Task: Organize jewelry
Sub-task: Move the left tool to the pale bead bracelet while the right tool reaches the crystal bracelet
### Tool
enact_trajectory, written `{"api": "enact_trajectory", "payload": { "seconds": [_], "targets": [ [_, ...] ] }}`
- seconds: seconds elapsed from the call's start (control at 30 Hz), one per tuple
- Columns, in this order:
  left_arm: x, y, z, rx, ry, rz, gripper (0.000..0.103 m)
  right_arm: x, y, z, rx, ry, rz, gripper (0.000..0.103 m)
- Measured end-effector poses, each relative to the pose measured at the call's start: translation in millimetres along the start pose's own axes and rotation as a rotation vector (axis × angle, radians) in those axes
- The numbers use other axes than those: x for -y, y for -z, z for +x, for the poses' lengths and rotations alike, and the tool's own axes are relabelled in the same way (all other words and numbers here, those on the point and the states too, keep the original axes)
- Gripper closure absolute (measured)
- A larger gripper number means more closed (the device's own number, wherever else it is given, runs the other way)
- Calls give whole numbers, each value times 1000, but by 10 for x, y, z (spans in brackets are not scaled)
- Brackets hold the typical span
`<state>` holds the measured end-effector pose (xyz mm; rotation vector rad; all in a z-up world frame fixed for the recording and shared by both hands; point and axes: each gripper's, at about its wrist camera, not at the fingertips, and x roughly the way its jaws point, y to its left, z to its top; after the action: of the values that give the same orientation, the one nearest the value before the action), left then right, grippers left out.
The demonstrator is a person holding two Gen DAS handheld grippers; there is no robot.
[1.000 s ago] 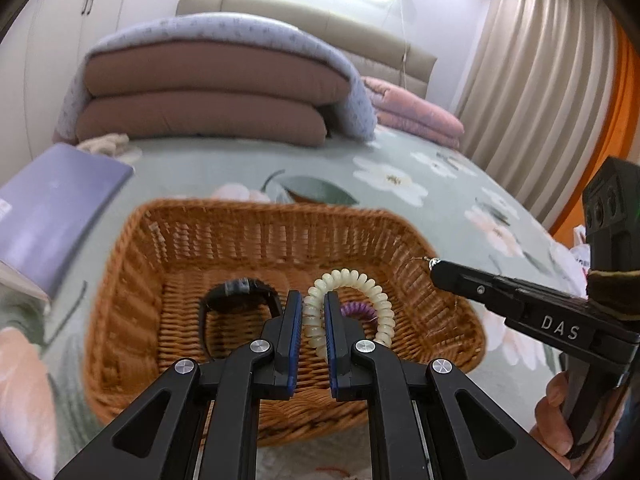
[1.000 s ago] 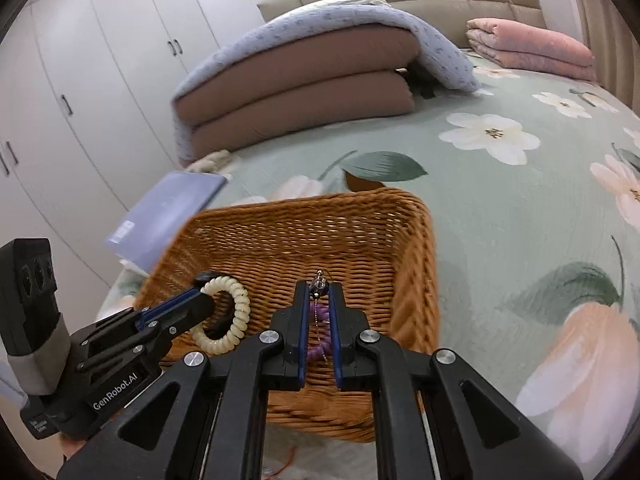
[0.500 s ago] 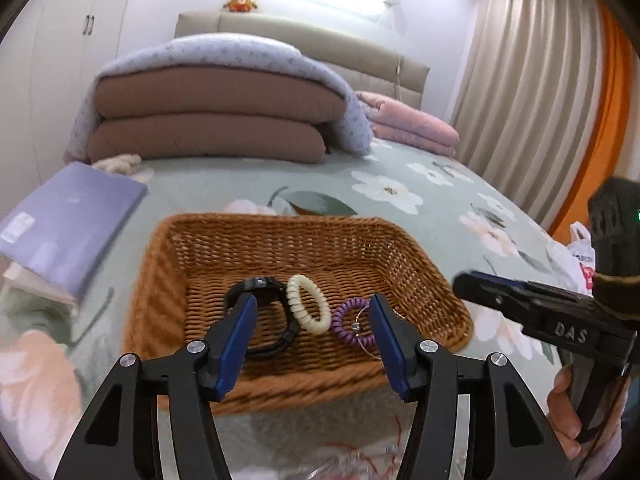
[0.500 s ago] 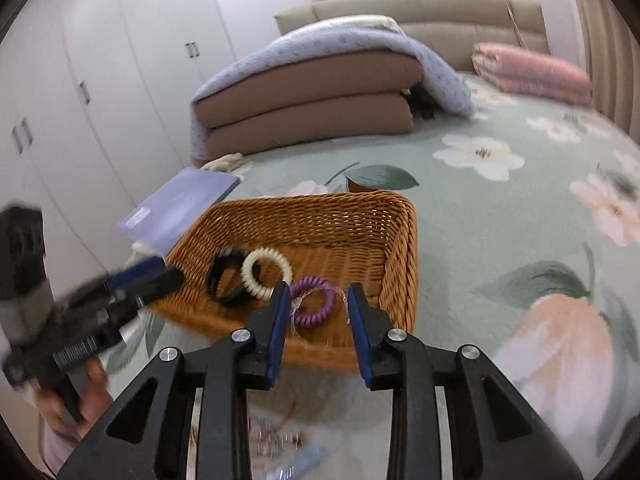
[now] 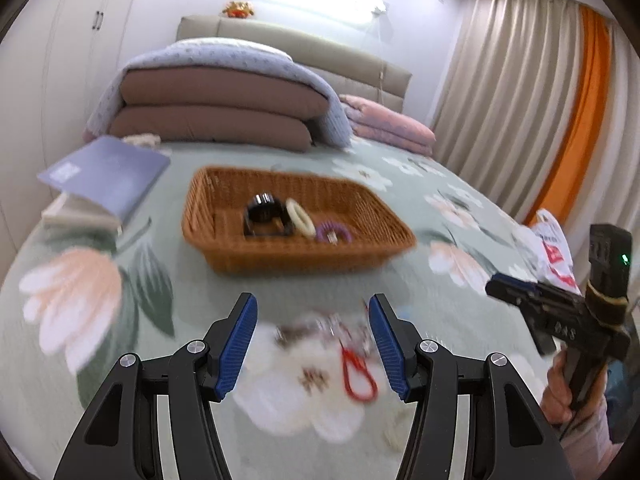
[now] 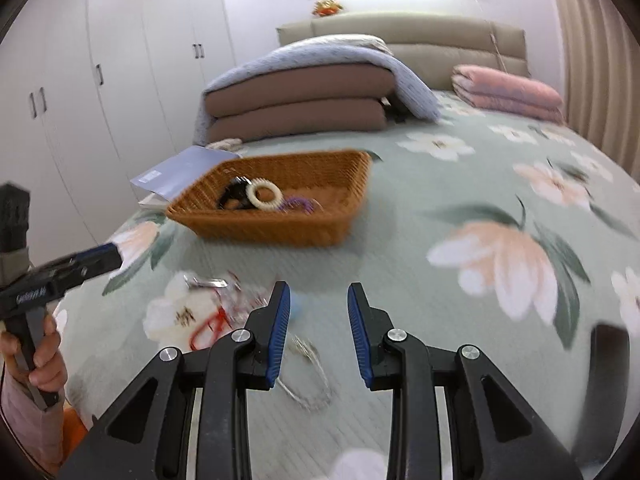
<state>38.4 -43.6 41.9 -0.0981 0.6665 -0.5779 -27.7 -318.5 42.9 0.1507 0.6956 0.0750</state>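
Both grippers are empty over the near end of the bed (image 6: 420,240). The left gripper (image 5: 313,342) has its jaws spread wide with nothing between them, and the right gripper (image 6: 319,328) is parted a bit less, also holding nothing.

Right under them on the flowery bedspread is a blurry little heap of loose jewelry (image 5: 320,330): a red cord loop (image 5: 357,376), some silvery bits I can't make out, and in the right camera a thin pale chain (image 6: 308,376) lying just past the left finger of that gripper. There's a small metal clip (image 6: 208,281) a bit further out on the left too.

Further up the bed, well apart from that heap, sits the wicker basket (image 5: 224,236). Inside it, left to right: a black watch (image 5: 264,216), a cream coil bracelet (image 5: 300,218) leaning against it, and a purple coil bracelet (image 5: 334,232).

Left of the basket is a blue notebook (image 5: 104,174). At the far end there's a stack of folded brown quilts (image 5: 212,110) and a pink blanket (image 5: 392,130) on the right.
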Motion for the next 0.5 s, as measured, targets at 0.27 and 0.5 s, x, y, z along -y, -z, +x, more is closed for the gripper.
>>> {"api": "enact_trajectory", "payload": {
  "seconds": [0.27, 0.5],
  "targets": [
    [239, 563, 255, -155, 53, -2, 43, 23, 216, 155, -57, -32, -47, 70],
    [416, 744, 411, -207, 43, 40, 43, 27, 463, 402, -123, -34, -50, 70]
  ]
}}
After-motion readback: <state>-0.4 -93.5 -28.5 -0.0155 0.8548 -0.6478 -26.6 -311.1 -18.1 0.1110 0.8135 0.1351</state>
